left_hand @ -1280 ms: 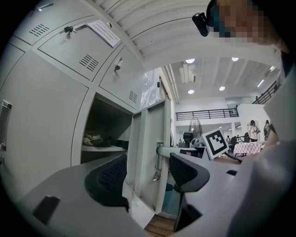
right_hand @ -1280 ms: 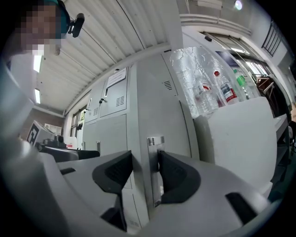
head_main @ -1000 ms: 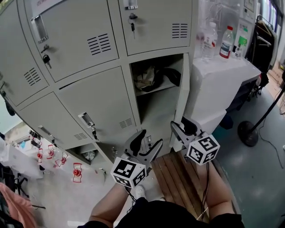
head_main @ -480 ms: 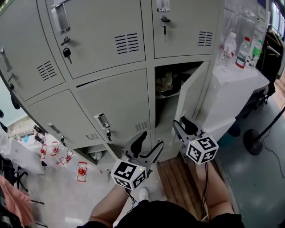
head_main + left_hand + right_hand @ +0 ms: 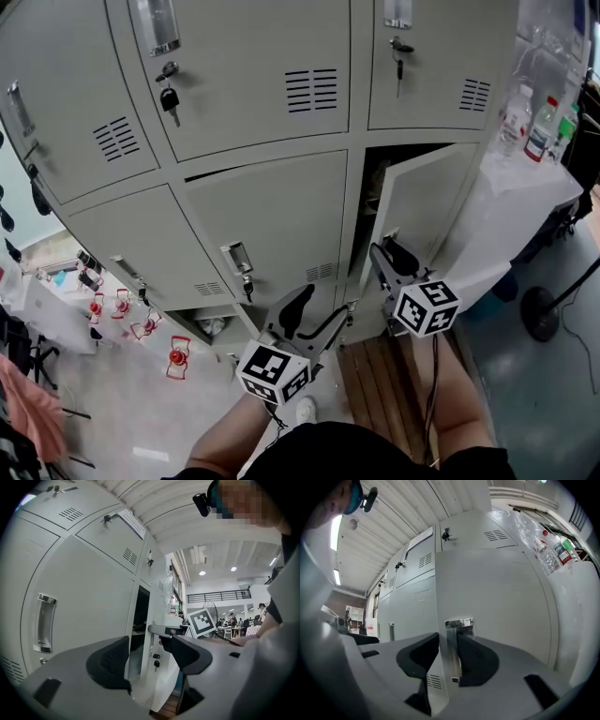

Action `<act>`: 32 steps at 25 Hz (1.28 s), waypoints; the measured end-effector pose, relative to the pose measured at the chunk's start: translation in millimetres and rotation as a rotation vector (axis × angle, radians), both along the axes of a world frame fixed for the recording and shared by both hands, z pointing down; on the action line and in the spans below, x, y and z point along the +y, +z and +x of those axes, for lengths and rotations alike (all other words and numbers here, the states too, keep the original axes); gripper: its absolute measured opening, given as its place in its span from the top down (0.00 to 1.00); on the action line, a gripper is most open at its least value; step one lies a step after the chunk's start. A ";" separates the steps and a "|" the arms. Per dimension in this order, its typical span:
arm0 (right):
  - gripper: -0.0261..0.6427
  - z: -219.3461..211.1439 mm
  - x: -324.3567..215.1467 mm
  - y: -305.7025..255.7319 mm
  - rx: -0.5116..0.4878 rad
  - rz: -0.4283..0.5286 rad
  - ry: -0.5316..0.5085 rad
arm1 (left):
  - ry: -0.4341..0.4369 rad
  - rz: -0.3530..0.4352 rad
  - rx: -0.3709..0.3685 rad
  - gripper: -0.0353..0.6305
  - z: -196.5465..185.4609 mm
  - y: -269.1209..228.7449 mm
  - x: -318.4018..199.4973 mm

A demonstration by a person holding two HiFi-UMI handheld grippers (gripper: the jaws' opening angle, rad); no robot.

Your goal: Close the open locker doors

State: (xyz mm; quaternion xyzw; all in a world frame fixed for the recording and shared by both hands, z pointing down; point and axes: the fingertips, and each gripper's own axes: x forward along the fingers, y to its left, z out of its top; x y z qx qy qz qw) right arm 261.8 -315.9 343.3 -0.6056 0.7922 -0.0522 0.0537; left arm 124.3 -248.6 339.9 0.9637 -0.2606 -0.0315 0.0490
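Note:
A bank of grey lockers (image 5: pixel 262 216) fills the head view. One middle-row locker door (image 5: pixel 427 220) on the right stands partly open, with a dark gap (image 5: pixel 373 202) beside it. My right gripper (image 5: pixel 389 255) is at this door's free edge. In the right gripper view the edge and its chrome handle (image 5: pixel 459 623) lie between the jaws of my right gripper (image 5: pixel 449 656), which have just been closing, and both pads touch the edge. My left gripper (image 5: pixel 314 314) hangs open and empty before the lower lockers. In the left gripper view my left gripper (image 5: pixel 150 660) faces the same door edge (image 5: pixel 152 644).
Right of the lockers, a white cabinet (image 5: pixel 525 187) carries bottles (image 5: pixel 536 127). A wooden pallet (image 5: pixel 384 384) lies below my arms, and a round stand base (image 5: pixel 548 314) sits on the floor at right. Red-and-white items (image 5: pixel 178 356) are at lower left. Keys (image 5: pixel 171 94) hang in the upper doors.
The open door has swung much nearer to its frame, narrowing the dark opening. Both grippers have travelled with it toward the lockers. The right jaws have narrowed around the door edge.

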 end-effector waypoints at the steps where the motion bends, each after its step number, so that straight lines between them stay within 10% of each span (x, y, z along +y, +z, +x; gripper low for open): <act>1: 0.76 -0.8 -4.2 -0.1 0.001 0.002 0.002 | -0.002 -0.001 -0.002 0.49 -1.6 1.0 -2.7; 32: 0.64 -13.4 -63.5 -4.3 0.023 0.050 -0.076 | 0.009 -0.018 -0.019 0.49 3.6 12.8 -35.1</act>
